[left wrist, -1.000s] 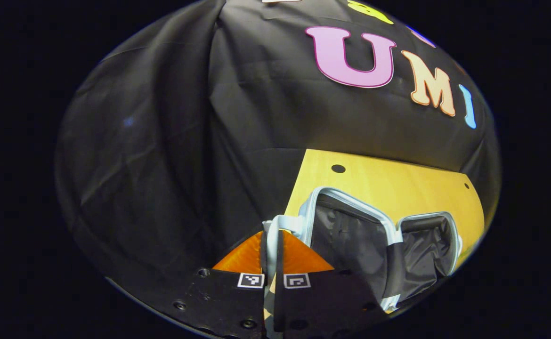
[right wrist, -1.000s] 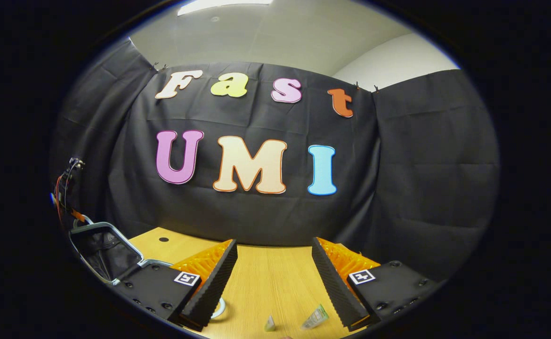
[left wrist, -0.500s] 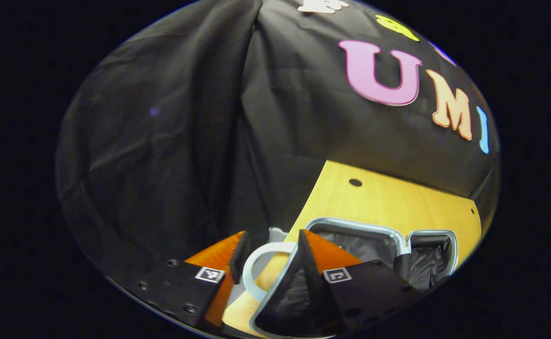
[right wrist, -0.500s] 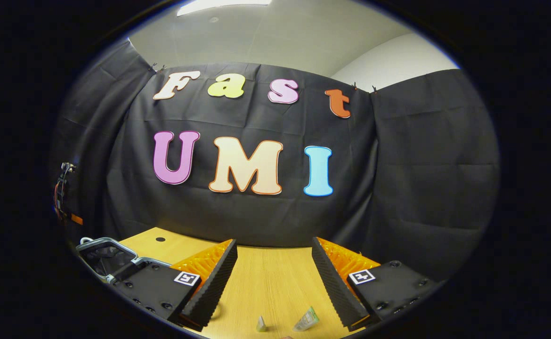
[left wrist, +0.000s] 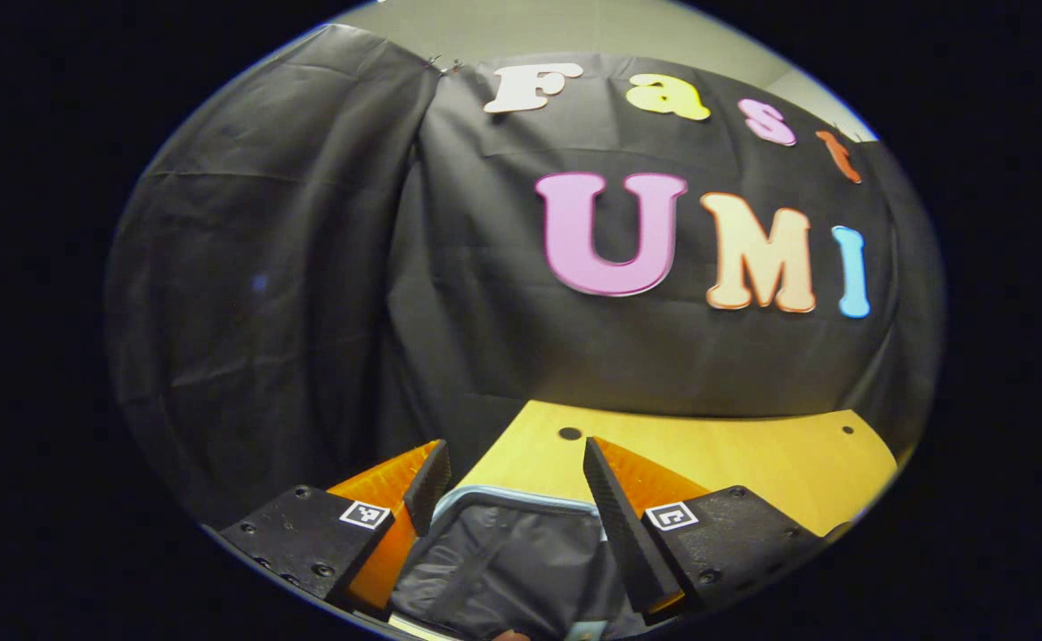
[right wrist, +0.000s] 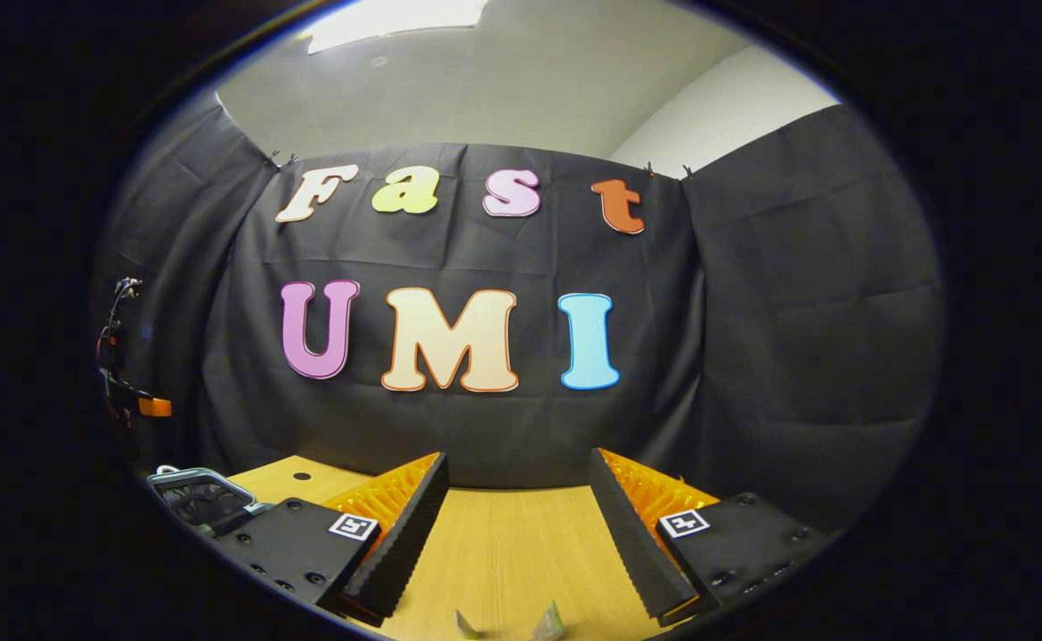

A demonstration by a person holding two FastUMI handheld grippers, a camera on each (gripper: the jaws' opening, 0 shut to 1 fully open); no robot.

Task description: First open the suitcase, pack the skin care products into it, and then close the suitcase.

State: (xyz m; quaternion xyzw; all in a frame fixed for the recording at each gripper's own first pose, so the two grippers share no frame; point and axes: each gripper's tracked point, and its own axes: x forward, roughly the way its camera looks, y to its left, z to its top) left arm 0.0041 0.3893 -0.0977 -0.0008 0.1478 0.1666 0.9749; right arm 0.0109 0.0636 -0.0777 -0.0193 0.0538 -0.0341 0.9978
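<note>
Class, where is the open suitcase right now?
In the left gripper view the suitcase lies open on the wooden table, just beyond the open left tool. In the right gripper view it sits at the table's far left edge.

Black cloth (right wrist: 797, 338) hangs as the booth's wall behind a light wooden table (right wrist: 503, 552); above it show a pale ceiling (right wrist: 503, 80) and a lit ceiling panel (right wrist: 396, 13).

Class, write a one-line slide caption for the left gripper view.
Open left gripper poised above the opened suitcase on the wooden table.
</note>
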